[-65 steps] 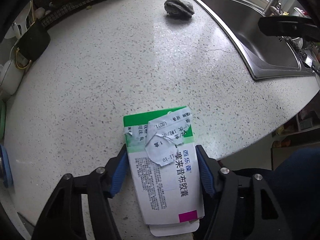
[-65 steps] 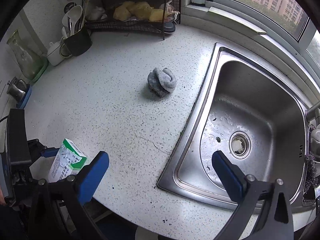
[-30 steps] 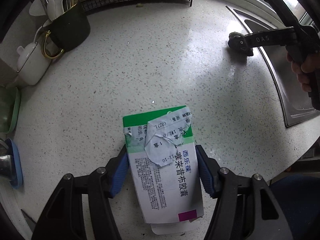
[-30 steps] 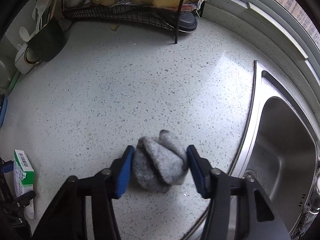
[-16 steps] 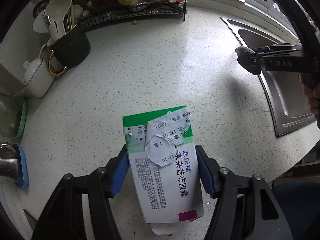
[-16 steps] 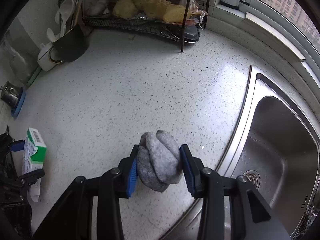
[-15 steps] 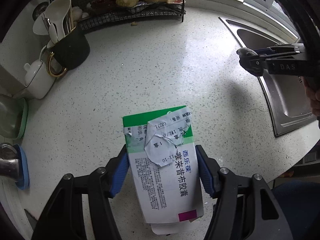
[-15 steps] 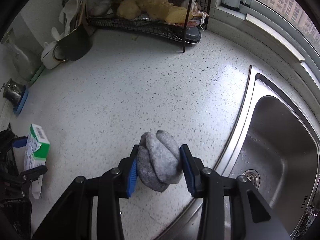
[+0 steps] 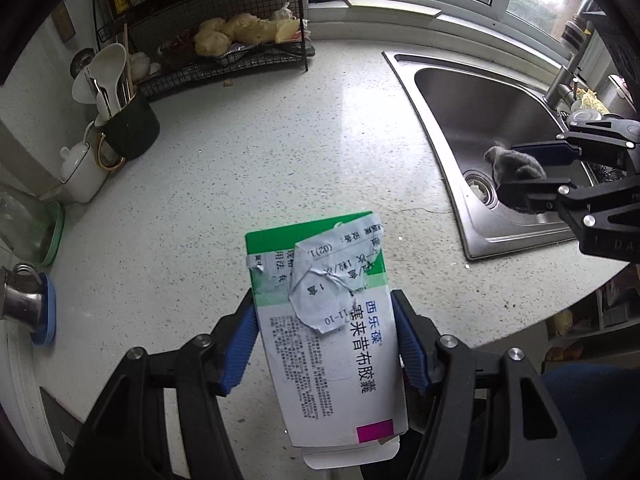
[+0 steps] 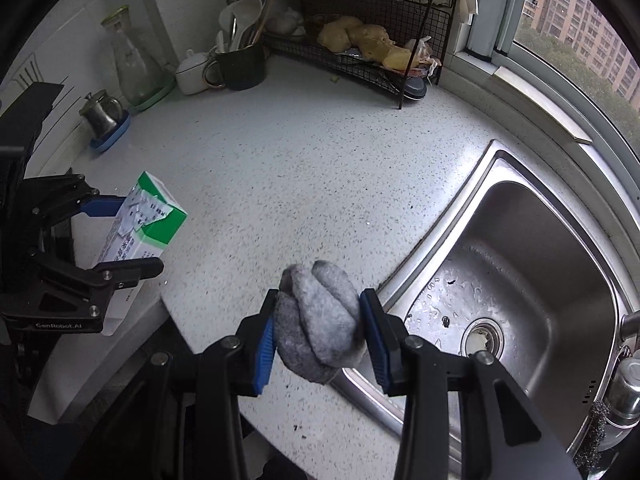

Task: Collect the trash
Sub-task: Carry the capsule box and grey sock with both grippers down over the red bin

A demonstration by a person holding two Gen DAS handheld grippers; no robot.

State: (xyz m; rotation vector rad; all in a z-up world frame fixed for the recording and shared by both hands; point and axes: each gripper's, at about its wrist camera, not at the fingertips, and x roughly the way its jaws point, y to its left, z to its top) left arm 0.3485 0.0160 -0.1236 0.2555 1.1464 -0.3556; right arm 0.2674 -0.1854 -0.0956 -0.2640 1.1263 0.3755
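Observation:
My left gripper [image 9: 322, 336] is shut on a green and white medicine box [image 9: 328, 328] with a torn paper label, held above the speckled counter [image 9: 248, 168] near its front edge. The box also shows in the right wrist view [image 10: 140, 224], at the left. My right gripper [image 10: 318, 328] is shut on a grey wadded cloth ball [image 10: 320, 320], held in the air over the counter's front edge beside the sink [image 10: 532, 264]. In the left wrist view the ball [image 9: 514, 166] and right gripper [image 9: 528, 172] show at the right over the sink.
A wire rack [image 10: 372, 40] with food stands at the back by the window. A black utensil cup [image 10: 242, 62], white teapot [image 10: 192, 72], glass bottle [image 10: 134, 68] and small metal pot [image 10: 102, 114] line the back left wall. A faucet [image 9: 566, 68] stands beyond the sink.
My right gripper closed on the grey ball, lifted it off the counter and drew it back toward the front edge. My left gripper rose and pulled back, still holding the box.

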